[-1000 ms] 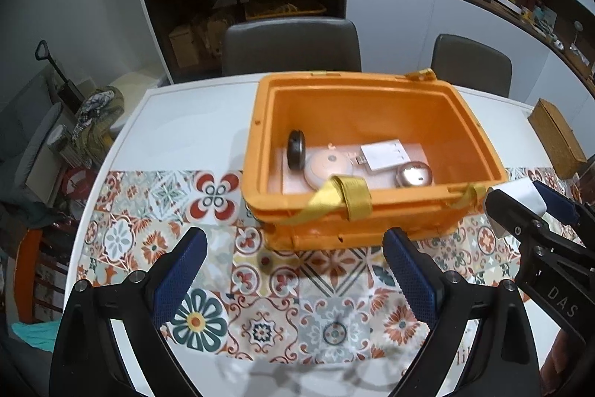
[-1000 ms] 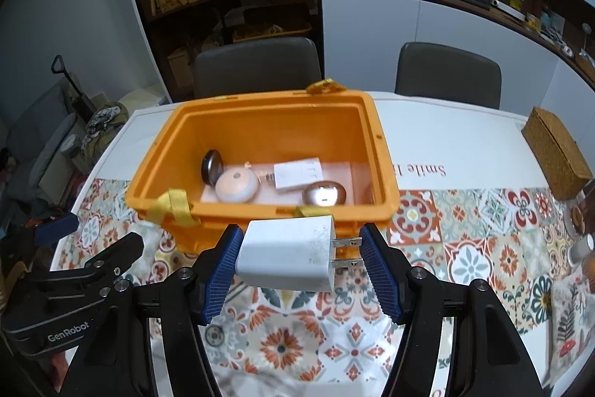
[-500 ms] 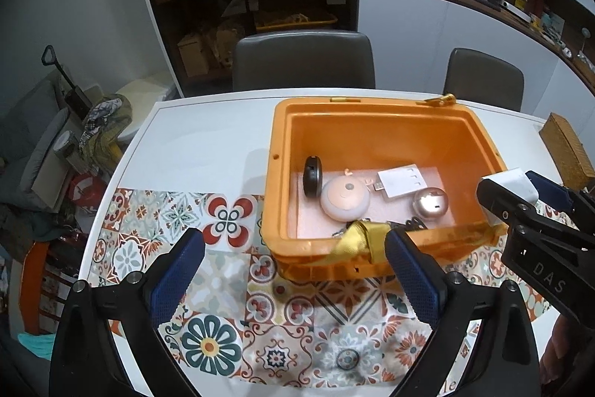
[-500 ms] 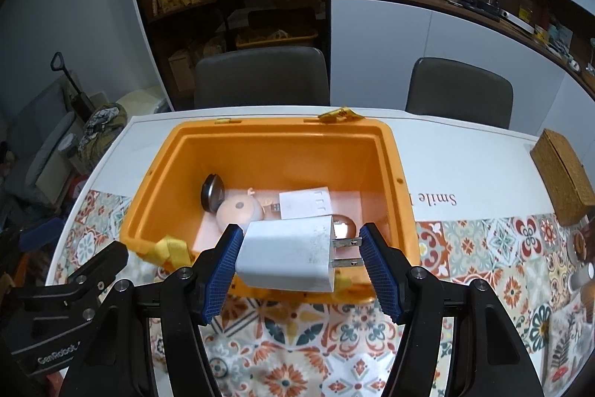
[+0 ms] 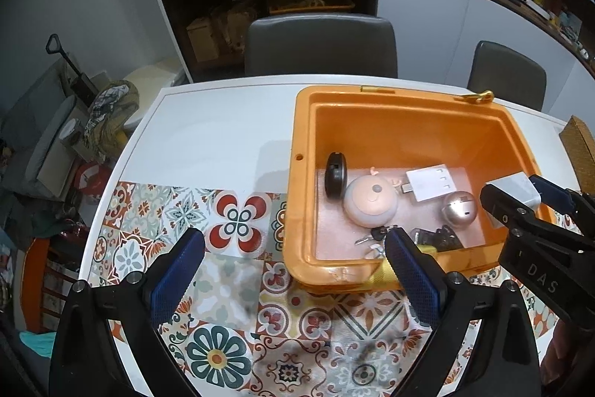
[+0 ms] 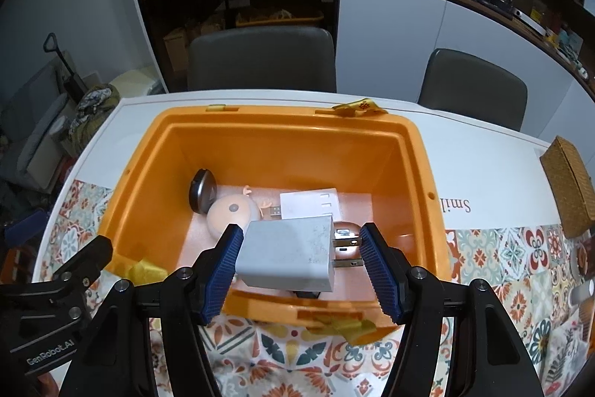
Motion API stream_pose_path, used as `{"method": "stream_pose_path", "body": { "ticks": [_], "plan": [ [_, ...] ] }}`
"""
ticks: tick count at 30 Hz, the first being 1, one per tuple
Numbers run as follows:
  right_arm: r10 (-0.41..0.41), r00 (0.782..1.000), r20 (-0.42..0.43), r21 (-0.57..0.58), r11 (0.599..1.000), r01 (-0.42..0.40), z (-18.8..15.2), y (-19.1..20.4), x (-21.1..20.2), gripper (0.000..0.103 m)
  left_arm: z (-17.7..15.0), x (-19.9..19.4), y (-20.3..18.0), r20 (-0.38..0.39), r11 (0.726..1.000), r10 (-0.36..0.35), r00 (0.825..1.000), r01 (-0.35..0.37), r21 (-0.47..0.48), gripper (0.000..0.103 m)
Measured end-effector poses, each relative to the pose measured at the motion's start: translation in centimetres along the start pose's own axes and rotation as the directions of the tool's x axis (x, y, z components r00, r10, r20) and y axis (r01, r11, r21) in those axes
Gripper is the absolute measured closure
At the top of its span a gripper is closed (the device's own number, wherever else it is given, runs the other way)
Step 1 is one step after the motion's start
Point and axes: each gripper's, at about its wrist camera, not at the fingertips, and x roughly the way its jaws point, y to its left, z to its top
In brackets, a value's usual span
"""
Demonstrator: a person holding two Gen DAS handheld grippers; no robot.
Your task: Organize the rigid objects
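Charger held over the orange bin

My right claw (image 6: 299, 257) grips a white charger (image 6: 288, 255), pads on its body and prong tips, just above the near rim of the orange bin (image 6: 420, 181); my left claw (image 5: 293, 266) stands wide and empty over the tiled cloth (image 5: 238, 289) on the worktop (image 5: 208, 133). Inside the bin lie a pale round gadget (image 5: 370, 201), a black disc (image 5: 334, 175), a white adapter (image 5: 431, 183), a silver ball (image 5: 461, 209), and possibly keys (image 5: 375, 235). Beyond stand two chairs (image 6: 260, 58).

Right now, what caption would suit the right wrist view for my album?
Right gripper holds a white plug adapter over the orange bin of small gadgets.
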Motion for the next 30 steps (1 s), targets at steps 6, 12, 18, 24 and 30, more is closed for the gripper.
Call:
{"method": "stream_pose_path", "body": {
  "ticks": [6,12,18,24,30],
  "plan": [
    [0.011,0.999,-0.050,0.006,1.000,-0.011,-0.1,0.4,1.9,0.038,-0.1,0.8,0.5,-0.018,1.000,0.008,1.000,-0.008,-0.009,0.004],
    [-0.018,0.999,-0.044,0.025,1.000,0.019,-0.3,0.1,1.8,0.025,-0.3,0.7,0.8,-0.017,1.000,0.007,1.000,-0.007,-0.016,0.004],
    [-0.041,0.999,-0.027,0.041,0.998,0.042,-0.8,-0.4,-0.1,0.025,-0.5,-0.5,0.6,0.001,1.000,-0.002,1.000,0.002,-0.008,0.004],
    [-0.050,0.999,-0.002,0.060,0.997,0.050,-2.0,-1.0,-3.3,0.022,-1.3,-2.6,0.4,0.029,1.000,-0.022,0.999,0.021,0.003,0.004],
    [-0.054,0.998,0.028,0.086,0.995,0.051,-3.5,-1.7,-6.5,0.019,-2.6,-5.2,0.0,0.059,0.999,-0.043,0.997,0.042,0.019,0.004]
  ]
}}
